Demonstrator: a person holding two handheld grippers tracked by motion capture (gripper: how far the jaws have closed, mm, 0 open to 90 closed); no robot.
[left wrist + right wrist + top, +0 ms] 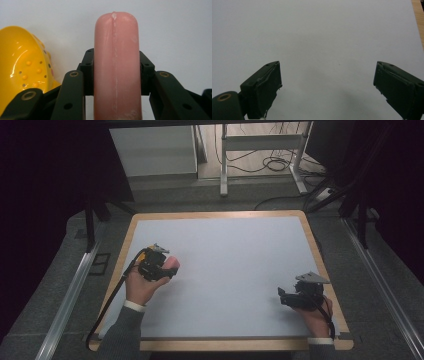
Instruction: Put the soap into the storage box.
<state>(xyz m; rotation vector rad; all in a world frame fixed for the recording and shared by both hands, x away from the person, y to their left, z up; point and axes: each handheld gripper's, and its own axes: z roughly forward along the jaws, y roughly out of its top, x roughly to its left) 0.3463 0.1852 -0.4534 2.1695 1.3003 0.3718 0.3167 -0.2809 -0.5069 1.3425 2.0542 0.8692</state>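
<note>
A pink sausage-shaped piece [116, 62] stands lengthwise between the black jaws of my left gripper [116, 72], whose pads press on both its sides. In the high view that left gripper [167, 264] is at the table's left, a little above the white mat, with the pink piece [172, 262] poking out toward the right. A glossy yellow dotted object [22, 65] lies just left of the jaws; a bit of yellow object [143, 253] peeks out by the gripper body. My right gripper [327, 82] has its jaws wide apart over bare mat; it sits as right gripper [283, 296] near the front right.
A white mat [230, 255] covers a wooden-edged table [320, 255]. Metal rails run along both sides. Behind the table are a white cabinet [155, 150], a desk frame and cables on the floor.
</note>
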